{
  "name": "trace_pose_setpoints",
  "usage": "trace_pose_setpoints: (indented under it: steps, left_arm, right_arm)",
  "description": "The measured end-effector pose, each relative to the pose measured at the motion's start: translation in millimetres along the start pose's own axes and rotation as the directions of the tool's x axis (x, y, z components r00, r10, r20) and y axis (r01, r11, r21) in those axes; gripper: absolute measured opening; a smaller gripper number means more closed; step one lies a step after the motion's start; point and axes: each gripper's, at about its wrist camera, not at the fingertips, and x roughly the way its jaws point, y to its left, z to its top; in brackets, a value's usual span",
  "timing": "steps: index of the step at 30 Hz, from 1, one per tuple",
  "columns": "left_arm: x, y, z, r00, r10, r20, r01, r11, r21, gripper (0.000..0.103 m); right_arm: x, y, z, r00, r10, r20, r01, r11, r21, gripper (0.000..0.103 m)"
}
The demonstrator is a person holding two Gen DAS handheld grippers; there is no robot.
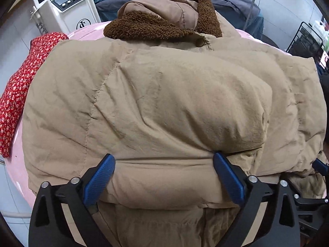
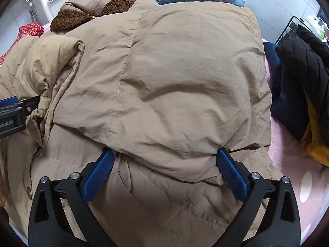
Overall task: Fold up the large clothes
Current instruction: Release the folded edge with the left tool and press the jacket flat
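Left wrist view: left gripper (image 1: 163, 175) and right gripper (image 2: 165, 171) both gape wide over the tan puffer coat (image 1: 164, 103). Bite thick folds evenly before lifting.

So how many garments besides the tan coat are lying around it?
2 that are plain: a red floral garment at the coat's left, a black jacket at its right. More may be hidden underneath.

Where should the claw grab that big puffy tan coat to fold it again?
Probably the near bottom edge of the tan coat, coming down from above on the near side. The padding bulges into a thick roll there, right between the wide-open right claw, so it offers a pinchable ridge. The fuzzy brown collar lies at the far end, so lifting the near hem would fold toward it.
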Motion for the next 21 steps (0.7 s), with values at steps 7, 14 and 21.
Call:
trace_pose_setpoints:
  steps: [7, 14, 21]
  left_arm:
    - [0, 7, 3, 0.999, -0.043, -0.019, 0.043, 0.999, -0.014, 0.096]
    - [-21, 21, -1, 0.994, -0.113, 0.001, 0.113, 0.992, -0.061, 0.096]
    - [-57, 31, -1, 0.985, -0.162, 0.064, 0.167, 0.982, -0.083, 0.096]
  right_arm:
    - [-14, -6, -12, 0.999, 0.051, 0.014, -0.051, 0.999, -0.001, 0.098]
    - [-40, -19, -24, 0.991, 0.108, 0.075, -0.106, 0.994, -0.023, 0.098]
    - [-67, -16, -2, 0.975, 0.147, 0.165, -0.136, 0.988, -0.076, 0.098]
